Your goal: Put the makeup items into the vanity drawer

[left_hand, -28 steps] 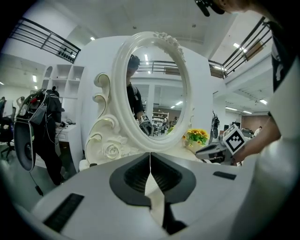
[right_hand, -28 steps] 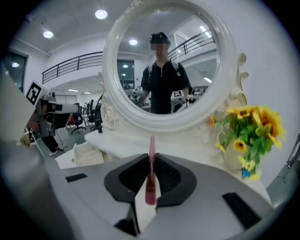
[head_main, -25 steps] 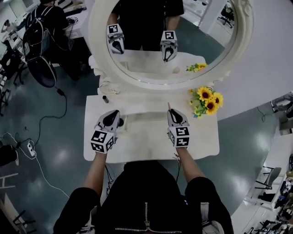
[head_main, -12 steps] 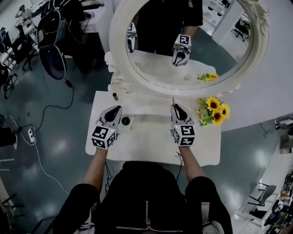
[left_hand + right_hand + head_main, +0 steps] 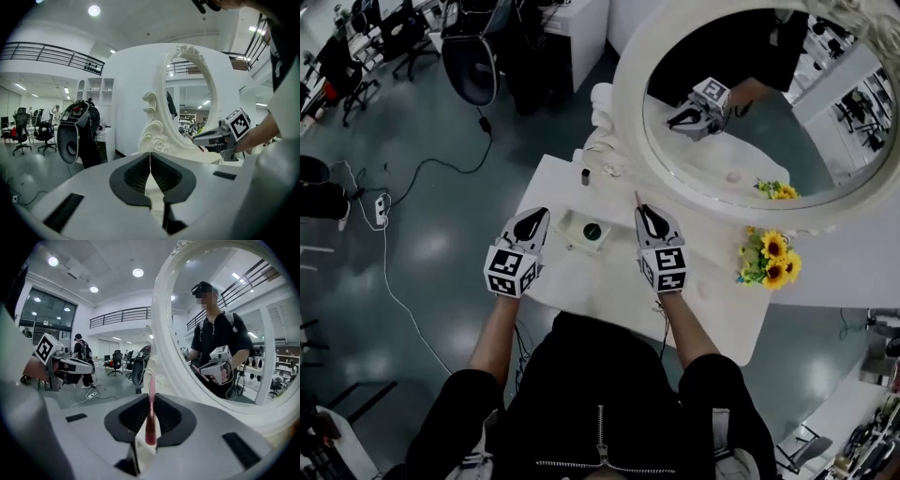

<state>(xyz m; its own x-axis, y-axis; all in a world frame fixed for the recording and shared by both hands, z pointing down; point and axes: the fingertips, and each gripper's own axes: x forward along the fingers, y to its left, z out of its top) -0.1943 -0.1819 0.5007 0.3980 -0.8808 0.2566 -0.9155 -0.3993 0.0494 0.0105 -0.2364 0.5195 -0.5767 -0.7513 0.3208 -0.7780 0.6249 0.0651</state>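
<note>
our right gripper clamps a pink pencil that sticks out past the jaw tips. the left gripper is closed and empty. we should lay the pencil flat in the drawer, which is left of the right jaws.

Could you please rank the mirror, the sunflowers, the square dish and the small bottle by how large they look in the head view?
1. Mirror, by far the largest.
2. Sunflowers.
3. Dish, only slightly smaller than the sunflowers, so that order is close.
4. Bottle, clearly the smallest.
</note>
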